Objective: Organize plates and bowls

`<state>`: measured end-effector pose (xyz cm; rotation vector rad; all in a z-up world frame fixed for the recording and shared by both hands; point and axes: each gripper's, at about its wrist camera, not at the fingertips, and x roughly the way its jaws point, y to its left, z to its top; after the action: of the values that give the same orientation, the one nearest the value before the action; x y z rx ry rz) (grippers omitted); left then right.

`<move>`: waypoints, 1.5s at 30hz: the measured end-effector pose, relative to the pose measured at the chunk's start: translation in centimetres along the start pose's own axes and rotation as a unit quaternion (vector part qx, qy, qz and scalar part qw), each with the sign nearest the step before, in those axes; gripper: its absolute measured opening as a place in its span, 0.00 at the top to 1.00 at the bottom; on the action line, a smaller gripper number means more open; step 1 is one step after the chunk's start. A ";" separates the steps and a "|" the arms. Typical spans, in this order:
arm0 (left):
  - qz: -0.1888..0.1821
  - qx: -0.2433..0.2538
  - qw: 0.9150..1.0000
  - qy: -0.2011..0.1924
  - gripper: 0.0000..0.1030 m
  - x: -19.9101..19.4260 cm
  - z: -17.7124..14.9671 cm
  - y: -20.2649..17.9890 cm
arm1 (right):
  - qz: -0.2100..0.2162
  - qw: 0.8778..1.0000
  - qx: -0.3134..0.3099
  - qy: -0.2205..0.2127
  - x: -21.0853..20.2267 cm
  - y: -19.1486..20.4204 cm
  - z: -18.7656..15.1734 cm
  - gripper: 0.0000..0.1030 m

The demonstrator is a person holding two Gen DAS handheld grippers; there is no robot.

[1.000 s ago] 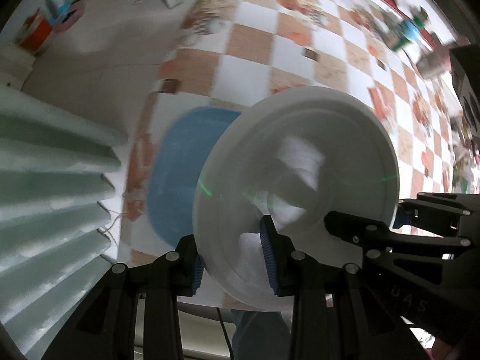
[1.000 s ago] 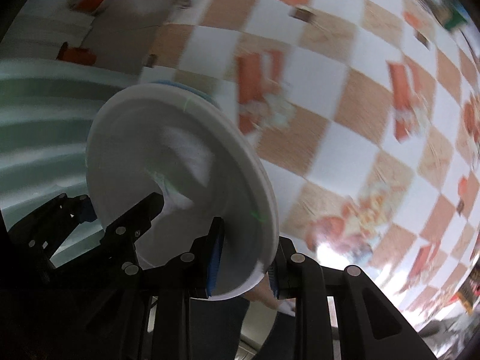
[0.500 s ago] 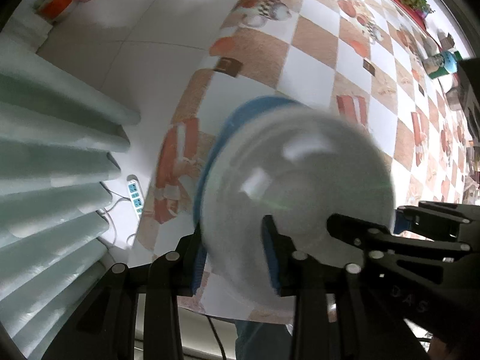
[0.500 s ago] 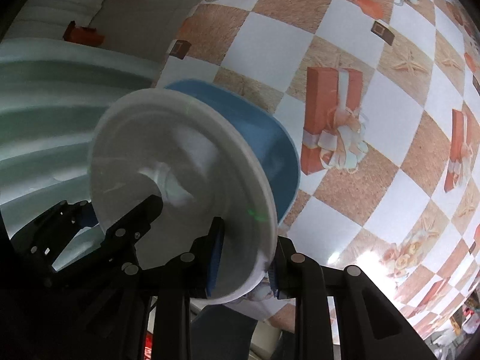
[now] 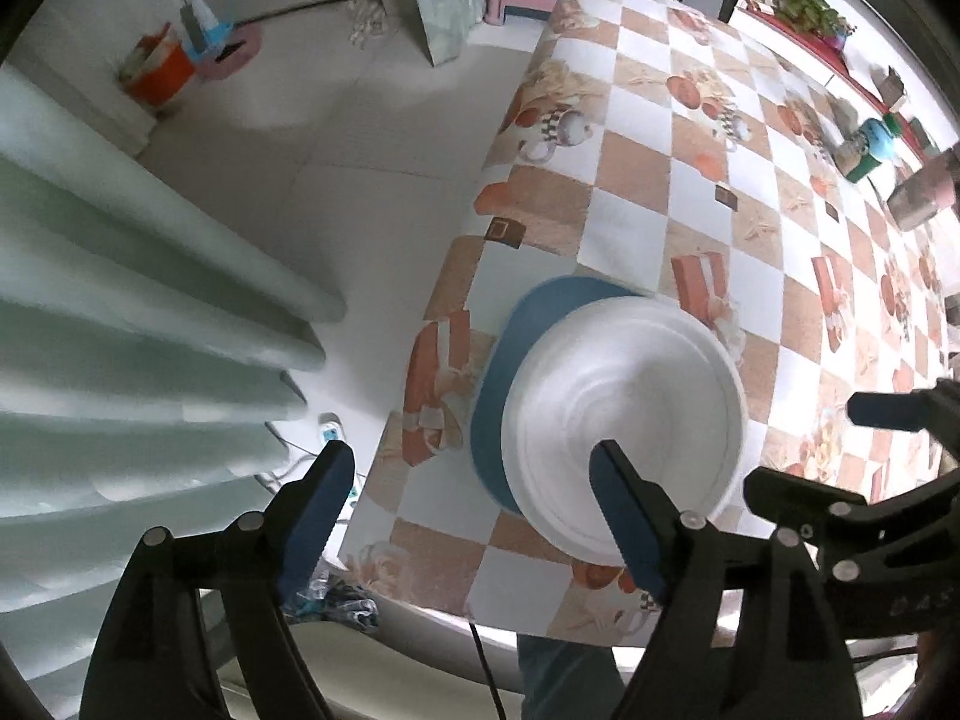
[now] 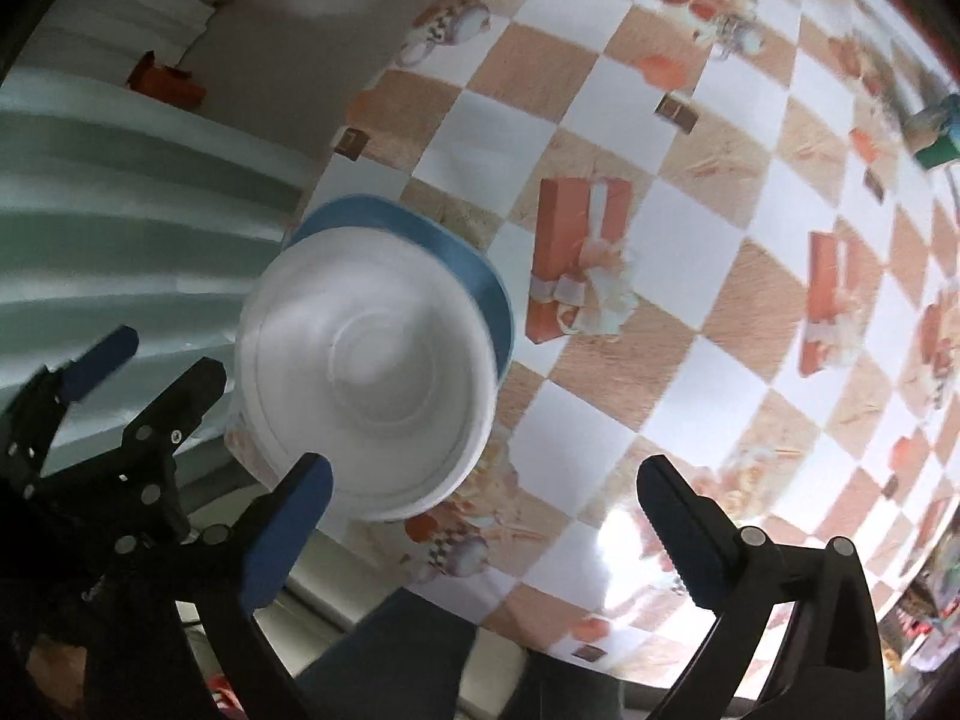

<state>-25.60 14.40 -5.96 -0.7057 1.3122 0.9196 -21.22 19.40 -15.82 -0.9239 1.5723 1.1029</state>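
Now we see both tools spread wide, holding nothing: left gripper (image 5: pixel 474 516) and right gripper (image 6: pixel 486 516). At one o'clock from the left one, the white plate (image 5: pixel 624 420) rests on the blue plate (image 5: pixel 498 414) (near the checkered tablecloth's (image 5: pixel 678 192) edge).

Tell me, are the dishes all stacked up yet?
Nearly. Done: the white plate lies on the blue plate near the table edge. In hand: nothing, since the left tongs and right tongs are both open and empty. Left: I can't see any other plates or bowls.
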 end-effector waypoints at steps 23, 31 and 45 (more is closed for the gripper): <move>-0.073 0.060 0.987 -0.127 0.00 -7.9 -2.2 -2.7 | -0.026 0.993 0.057 -0.105 -7.8 -3.8 -4.3 0.01; -0.094 0.068 0.983 -0.139 0.00 -9.0 -2.9 -3.1 | -0.032 0.993 0.063 -0.094 -7.7 -4.3 -4.4 0.01; -0.145 0.055 0.970 -0.185 0.00 -11.7 -2.4 -3.0 | -0.064 0.996 0.020 -0.066 -6.7 -2.6 -4.8 0.01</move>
<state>-24.33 8.99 4.98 -0.5861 0.8938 0.6948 -18.53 14.44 -9.31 -0.8948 1.4023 1.0178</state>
